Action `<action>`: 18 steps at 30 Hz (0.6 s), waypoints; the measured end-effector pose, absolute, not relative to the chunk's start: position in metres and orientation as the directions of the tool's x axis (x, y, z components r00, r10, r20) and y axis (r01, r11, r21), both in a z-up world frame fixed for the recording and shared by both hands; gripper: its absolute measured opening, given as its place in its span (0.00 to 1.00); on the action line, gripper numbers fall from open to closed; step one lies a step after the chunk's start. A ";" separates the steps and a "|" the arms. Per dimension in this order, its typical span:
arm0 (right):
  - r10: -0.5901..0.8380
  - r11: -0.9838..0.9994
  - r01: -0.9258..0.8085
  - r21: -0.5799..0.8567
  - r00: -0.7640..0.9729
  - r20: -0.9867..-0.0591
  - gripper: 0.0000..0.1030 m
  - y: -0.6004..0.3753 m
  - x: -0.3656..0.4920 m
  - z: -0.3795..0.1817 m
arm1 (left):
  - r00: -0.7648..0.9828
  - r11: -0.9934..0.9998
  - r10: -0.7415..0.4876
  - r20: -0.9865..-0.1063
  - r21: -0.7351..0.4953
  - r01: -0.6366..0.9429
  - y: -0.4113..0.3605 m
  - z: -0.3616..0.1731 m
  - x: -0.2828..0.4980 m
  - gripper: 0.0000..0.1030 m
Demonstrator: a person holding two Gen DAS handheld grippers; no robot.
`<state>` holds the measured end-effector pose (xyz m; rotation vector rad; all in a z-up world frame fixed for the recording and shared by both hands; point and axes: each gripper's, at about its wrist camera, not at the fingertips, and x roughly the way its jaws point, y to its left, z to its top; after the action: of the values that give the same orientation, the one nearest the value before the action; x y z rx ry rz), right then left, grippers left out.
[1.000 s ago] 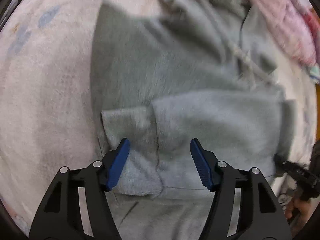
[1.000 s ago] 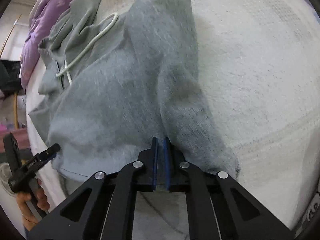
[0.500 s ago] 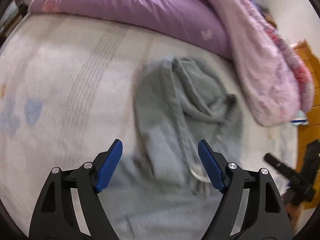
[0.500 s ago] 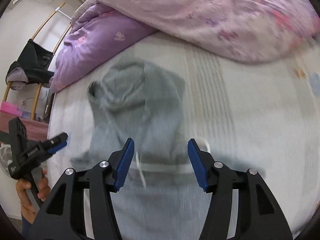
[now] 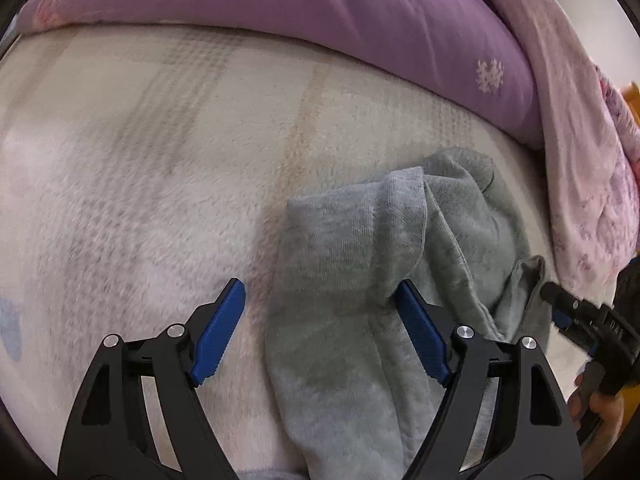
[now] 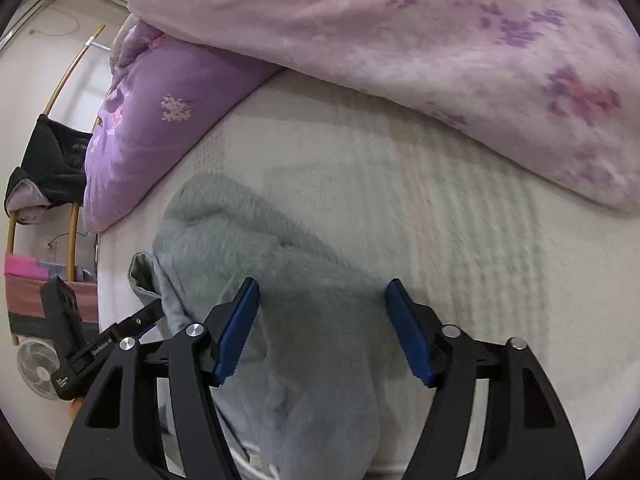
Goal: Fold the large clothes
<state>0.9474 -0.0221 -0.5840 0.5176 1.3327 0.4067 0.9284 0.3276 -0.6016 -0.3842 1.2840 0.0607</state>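
With your left gripper [image 5: 320,332] and right gripper [image 6: 322,330] both wide open and empty over the hoodie [image 5: 360,280] bunched on the bed [image 5: 140,160], pinching one loose layer risks undoing its folds.

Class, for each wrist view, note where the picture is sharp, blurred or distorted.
Left wrist view: grey hoodie fairly sharp, blanket smeared at left, fisheye bends the purple duvet. Right wrist view: hoodie and blanket motion-blurred, gripper fingers crisp.

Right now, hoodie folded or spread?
Folded: the hoodie lies as a narrow, layered strip on the blanket; both grippers open, off it.
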 end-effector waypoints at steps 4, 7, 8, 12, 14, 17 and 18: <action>0.573 0.817 -0.056 0.574 0.191 -0.797 0.23 -0.018 0.945 -0.579 | 0.312 0.947 -0.193 -0.930 -0.260 -0.188 0.317 -0.596 0.930 0.11; 0.572 0.818 -0.117 0.563 0.259 -0.778 0.14 -0.027 0.924 -0.552 | 0.366 0.963 -0.153 -0.918 -0.221 -0.151 0.310 -0.573 0.914 0.08; 0.575 0.816 -0.131 0.563 0.280 -0.769 0.14 -0.031 0.916 -0.542 | 0.392 0.962 -0.161 -0.906 -0.233 -0.143 0.311 -0.562 0.904 0.08; 0.564 0.825 -0.240 0.511 0.364 -0.741 0.10 -0.052 0.847 -0.487 | 0.497 0.964 -0.161 -0.852 -0.244 -0.105 0.314 -0.504 0.834 0.08; 0.560 0.829 -0.263 0.494 0.372 -0.740 0.09 -0.062 0.808 -0.472 | 0.518 0.962 -0.175 -0.837 -0.257 -0.092 0.316 -0.485 0.795 0.08; 0.521 0.853 -0.257 0.454 0.366 -0.771 0.00 -0.081 0.739 -0.460 | 0.502 0.973 -0.146 -0.852 -0.216 -0.085 0.310 -0.473 0.743 0.08; 0.497 0.867 -0.244 0.435 0.354 -0.793 0.00 -0.086 0.718 -0.462 | 0.482 0.975 -0.141 -0.865 -0.205 -0.083 0.307 -0.474 0.721 0.08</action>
<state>0.7183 -0.0863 -0.4618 0.2590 1.1120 0.4855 0.7210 0.3070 -0.4735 -0.2312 1.0702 -0.0356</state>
